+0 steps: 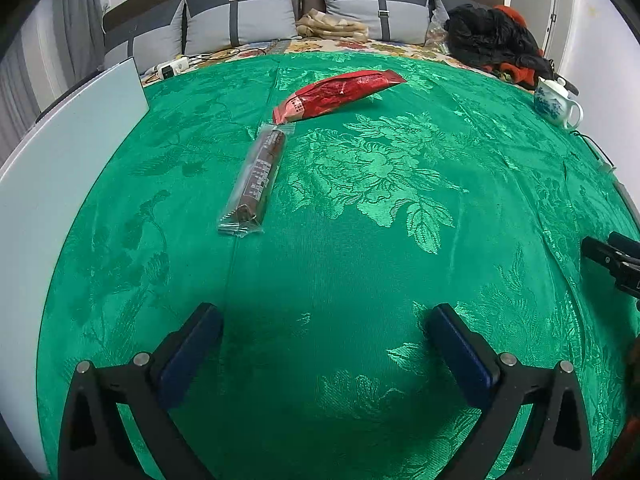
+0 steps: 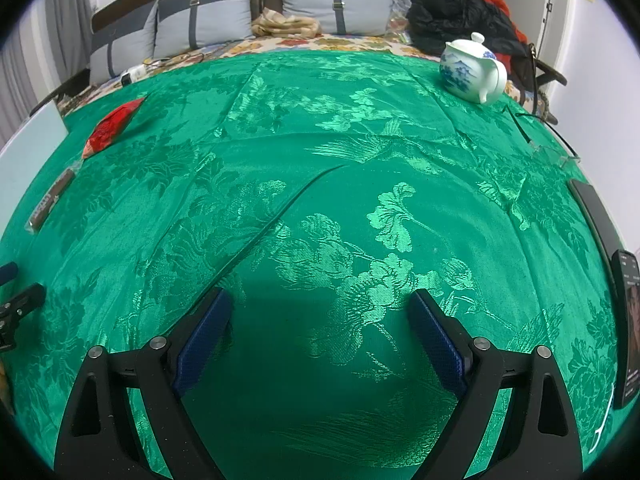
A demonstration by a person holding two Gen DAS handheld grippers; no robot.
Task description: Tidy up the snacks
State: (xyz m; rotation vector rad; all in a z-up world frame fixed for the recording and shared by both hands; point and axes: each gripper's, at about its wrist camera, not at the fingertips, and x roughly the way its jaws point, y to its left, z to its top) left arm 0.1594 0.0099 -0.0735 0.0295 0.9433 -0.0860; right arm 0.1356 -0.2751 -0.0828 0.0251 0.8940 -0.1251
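Green brocade cloth (image 1: 360, 240), woven with flowers and birds, covers the surface, and behind it runs a sofa with grey cushions (image 1: 236, 20) and a heap of dark clothing (image 1: 492, 36).

Two snacks lie in the upper middle of the left wrist view: a red foil snack packet (image 1: 340, 94) and, just below it and nearly touching end to end, a brown snack bar (image 1: 260, 178) in a clear wrapper. In the right wrist view both sit far off at the upper left edge. A blue-and-white teapot (image 2: 472, 70) stands at the upper right of that view, and a dark phone (image 2: 630, 328) lies at the right edge.

The left gripper (image 1: 320, 320) hangs low over bare cloth with its jaws wide apart and nothing between them. The right gripper (image 2: 320, 304) also has its jaws spread and empty.

The step in hand appears to be the approach to a first snack. The left gripper is the nearer one; it would do well to close across the bar's narrow width near its middle, gently, since the clear wrapper looks slippery and the bar may snap.

White print blocks show on the bar's wrapper and on the packet's lower end, but none is legible.
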